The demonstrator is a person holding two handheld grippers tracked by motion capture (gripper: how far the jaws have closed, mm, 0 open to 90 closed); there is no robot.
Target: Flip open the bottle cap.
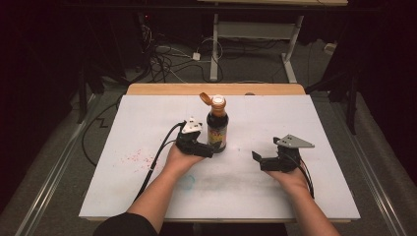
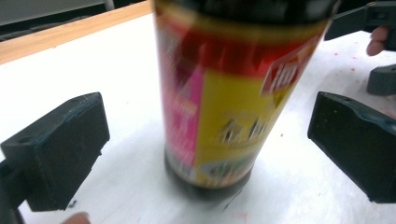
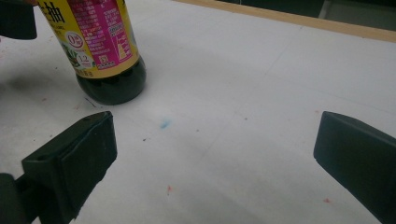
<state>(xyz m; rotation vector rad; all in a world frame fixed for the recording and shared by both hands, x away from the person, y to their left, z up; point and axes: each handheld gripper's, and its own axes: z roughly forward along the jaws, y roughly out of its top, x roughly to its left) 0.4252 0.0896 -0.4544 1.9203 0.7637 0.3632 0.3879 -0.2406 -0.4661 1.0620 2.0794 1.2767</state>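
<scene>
Beside the open-capped sauce bottle point(image 1: 217, 125), left gripper point(image 1: 199, 142) brackets it ungripped, jaws wide; right gripper point(image 1: 275, 160) waits wide and empty.

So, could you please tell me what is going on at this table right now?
A person sits at a white table with a claw in each hand. A dark sauce bottle stands upright near the middle, its orange flip cap open. The left claw is at the bottle's base, jaws open on either side of it and not touching it. The right claw is open too, apart from the bottle and holding nothing.
</scene>
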